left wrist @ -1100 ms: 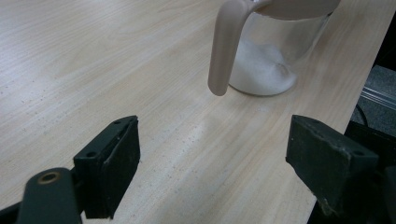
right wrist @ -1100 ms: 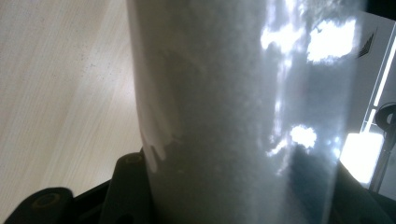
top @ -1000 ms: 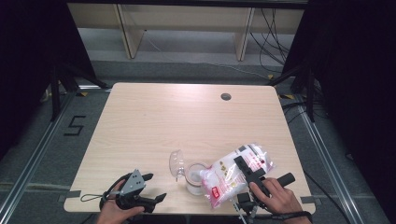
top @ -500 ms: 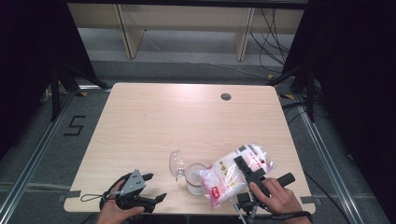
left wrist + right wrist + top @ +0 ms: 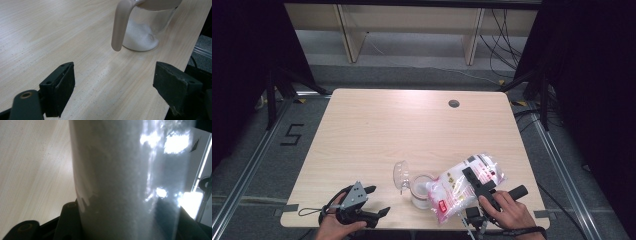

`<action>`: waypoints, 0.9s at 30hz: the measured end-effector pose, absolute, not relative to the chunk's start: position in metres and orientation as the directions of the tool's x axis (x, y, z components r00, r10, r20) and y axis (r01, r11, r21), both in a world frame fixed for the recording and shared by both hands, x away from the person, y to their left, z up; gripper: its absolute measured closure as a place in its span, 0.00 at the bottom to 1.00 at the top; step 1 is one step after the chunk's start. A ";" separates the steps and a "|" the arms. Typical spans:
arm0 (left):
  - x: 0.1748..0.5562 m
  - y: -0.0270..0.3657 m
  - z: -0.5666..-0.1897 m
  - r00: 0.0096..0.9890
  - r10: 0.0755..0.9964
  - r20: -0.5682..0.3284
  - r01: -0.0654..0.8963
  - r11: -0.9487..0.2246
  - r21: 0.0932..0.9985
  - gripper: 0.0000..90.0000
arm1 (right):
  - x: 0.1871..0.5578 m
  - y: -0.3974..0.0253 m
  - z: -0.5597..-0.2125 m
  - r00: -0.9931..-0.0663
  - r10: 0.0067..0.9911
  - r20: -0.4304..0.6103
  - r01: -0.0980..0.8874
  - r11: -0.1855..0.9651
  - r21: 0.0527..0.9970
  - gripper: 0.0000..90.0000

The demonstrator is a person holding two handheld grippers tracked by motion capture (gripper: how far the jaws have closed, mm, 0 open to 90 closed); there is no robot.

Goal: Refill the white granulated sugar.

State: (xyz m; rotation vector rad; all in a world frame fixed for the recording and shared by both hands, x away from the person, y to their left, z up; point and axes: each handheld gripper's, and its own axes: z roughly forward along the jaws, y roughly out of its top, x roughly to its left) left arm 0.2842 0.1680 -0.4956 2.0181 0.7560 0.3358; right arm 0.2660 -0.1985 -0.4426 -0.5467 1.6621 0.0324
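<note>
A clear plastic bag (image 5: 462,185) of white grains, with red print, is tilted over a glass jar (image 5: 420,191) near the table's front edge. My right gripper (image 5: 477,182) is shut on the bag (image 5: 125,180), which presses between its jaws in the right gripper view. The jar (image 5: 147,27) holds a layer of white grains and has a pale handle (image 5: 120,27); its hinged lid (image 5: 400,175) stands open to the left. My left gripper (image 5: 374,202) rests open at the front left, jaws pointing toward the jar, nothing between its jaws (image 5: 115,92).
The light wooden table (image 5: 412,130) has a dark cable hole (image 5: 454,104) at the back right. A shelf frame stands behind the table, and black cables lie on the grey floor to the right.
</note>
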 end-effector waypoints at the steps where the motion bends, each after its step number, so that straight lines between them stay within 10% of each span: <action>1: 0.284 0.168 -0.496 0.775 0.630 -0.058 0.377 -0.387 0.841 0.19 | 0.266 -0.199 -0.443 -0.069 -0.324 -0.943 -0.368 0.887 -0.278 0.61; 27: 0.285 0.169 -0.495 0.778 0.626 -0.050 0.376 -0.400 0.836 0.19 | 0.265 -0.198 -0.441 -0.059 -0.333 -0.941 -0.365 0.885 -0.290 0.62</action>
